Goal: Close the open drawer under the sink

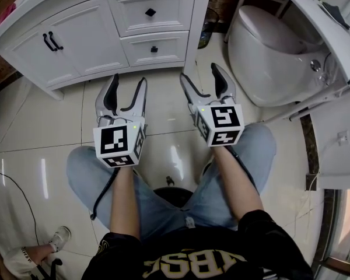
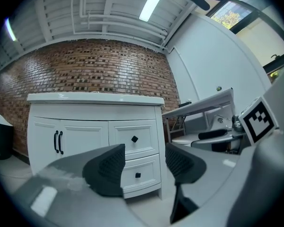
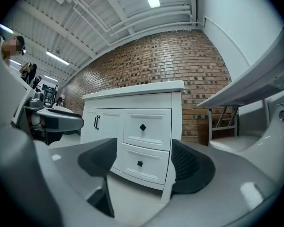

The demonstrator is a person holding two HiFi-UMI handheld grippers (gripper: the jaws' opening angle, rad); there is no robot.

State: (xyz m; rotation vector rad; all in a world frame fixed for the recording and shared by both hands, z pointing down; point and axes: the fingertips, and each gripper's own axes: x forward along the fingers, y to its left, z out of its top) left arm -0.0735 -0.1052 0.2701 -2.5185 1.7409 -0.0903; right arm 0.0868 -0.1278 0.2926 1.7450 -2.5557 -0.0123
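The white vanity cabinet [image 1: 99, 69] stands ahead of me across the tiled floor. It has two stacked drawers, an upper drawer [image 1: 157, 4] and a lower drawer [image 1: 163, 45], each with a black knob. Both fronts look flush with the cabinet face; the same shows for the lower drawer [image 2: 144, 171] in the left gripper view and the lower drawer [image 3: 149, 167] in the right gripper view. My left gripper [image 1: 128, 81] and right gripper [image 1: 200, 73] hover side by side short of the cabinet, pointing level at it. Both are open with nothing between the jaws, as the left gripper [image 2: 144, 167] and right gripper [image 3: 144, 167] views show.
Double doors with black handles [image 1: 51, 41] fill the cabinet's left half. A white toilet [image 1: 268, 57] sits to the right, under a white folding table [image 1: 324, 31]. A black cable [image 1: 14, 185] and someone's shoe [image 1: 59, 238] lie at lower left. Brick wall [image 2: 94, 67] behind.
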